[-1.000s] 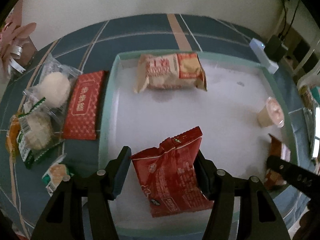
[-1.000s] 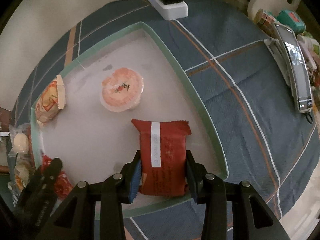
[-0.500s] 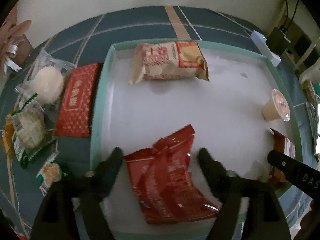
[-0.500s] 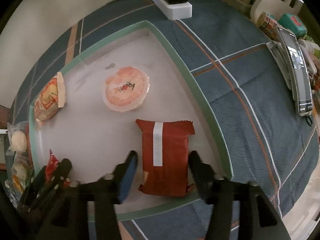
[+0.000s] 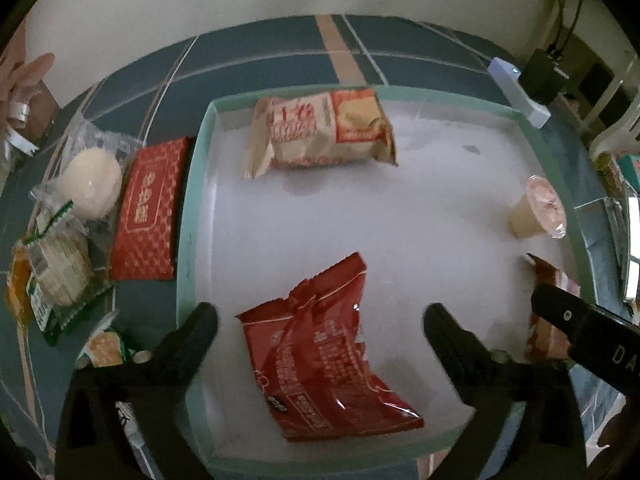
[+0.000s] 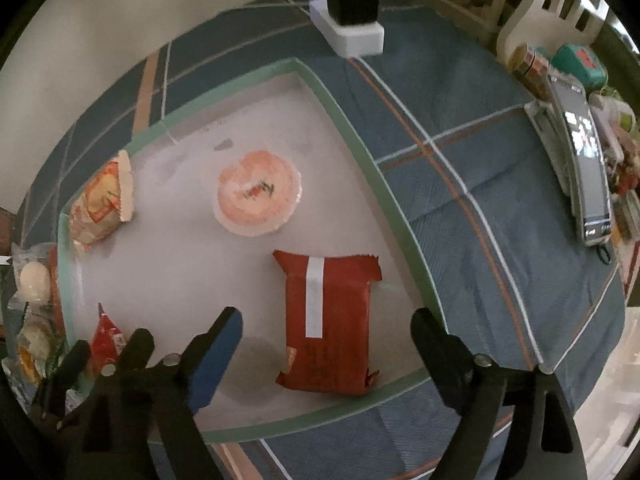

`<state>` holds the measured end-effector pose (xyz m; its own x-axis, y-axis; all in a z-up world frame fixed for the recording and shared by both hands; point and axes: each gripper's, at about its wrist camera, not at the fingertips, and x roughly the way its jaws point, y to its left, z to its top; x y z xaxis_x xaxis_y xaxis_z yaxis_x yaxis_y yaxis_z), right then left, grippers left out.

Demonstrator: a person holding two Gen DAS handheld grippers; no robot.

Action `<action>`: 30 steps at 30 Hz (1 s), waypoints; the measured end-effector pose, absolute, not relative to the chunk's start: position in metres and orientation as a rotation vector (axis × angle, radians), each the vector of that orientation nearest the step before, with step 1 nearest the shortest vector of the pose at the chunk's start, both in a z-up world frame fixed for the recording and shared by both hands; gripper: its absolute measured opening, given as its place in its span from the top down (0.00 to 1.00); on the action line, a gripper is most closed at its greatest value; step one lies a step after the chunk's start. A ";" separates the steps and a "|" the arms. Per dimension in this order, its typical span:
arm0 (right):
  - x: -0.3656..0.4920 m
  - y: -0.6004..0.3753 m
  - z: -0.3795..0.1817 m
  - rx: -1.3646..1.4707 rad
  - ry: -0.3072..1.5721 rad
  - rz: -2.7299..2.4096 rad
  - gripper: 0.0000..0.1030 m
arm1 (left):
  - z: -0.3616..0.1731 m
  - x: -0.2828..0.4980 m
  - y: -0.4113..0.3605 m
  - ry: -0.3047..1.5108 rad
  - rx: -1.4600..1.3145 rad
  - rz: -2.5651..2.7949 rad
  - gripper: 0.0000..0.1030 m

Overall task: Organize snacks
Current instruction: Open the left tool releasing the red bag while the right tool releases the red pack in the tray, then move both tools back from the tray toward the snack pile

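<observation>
Green-rimmed tray [image 5: 188, 216] as landmark. Outside its left wall: flat red packet [image 5: 150, 210]. Inside near left: crumpled red pouch [image 5: 324, 356], flat between the left gripper [image 5: 320, 320] jaws, spread wide, no contact. Inside near right: brick-red packet [image 6: 330, 320], flat between the right gripper [image 6: 326, 320] jaws, also apart. Jelly cup [image 6: 258, 192] beyond it.

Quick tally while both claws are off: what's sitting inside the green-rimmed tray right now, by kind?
Red packets: 2, the crinkled packet and the striped packet
Beige packet: 1
Sealed cup: 1
Total in the tray: 4
</observation>
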<state>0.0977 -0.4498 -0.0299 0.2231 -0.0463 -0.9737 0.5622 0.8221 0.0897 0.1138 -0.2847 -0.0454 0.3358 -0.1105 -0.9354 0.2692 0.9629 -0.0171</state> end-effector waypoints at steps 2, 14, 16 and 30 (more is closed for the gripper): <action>0.099 -0.448 -0.026 0.462 1.273 -0.443 0.03 | -0.040 0.113 -0.286 1.192 0.153 -0.251 0.00; 0.092 -0.452 -0.011 0.453 1.190 -0.461 0.00 | -0.021 0.122 -0.271 1.190 0.153 -0.177 0.00; 0.092 -0.452 -0.010 0.445 1.193 -0.470 0.00 | -0.014 0.121 -0.265 1.193 0.146 -0.151 0.00; 0.093 -0.415 -0.001 0.363 1.241 -0.401 0.00 | 0.016 0.122 -0.186 1.193 0.115 0.019 0.00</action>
<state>0.0926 -0.4154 -0.0015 0.2715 -0.0964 -0.9576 0.4825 0.8746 0.0488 0.1216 -0.1861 0.0161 0.3691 0.0755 -0.9263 0.0461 0.9940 0.0994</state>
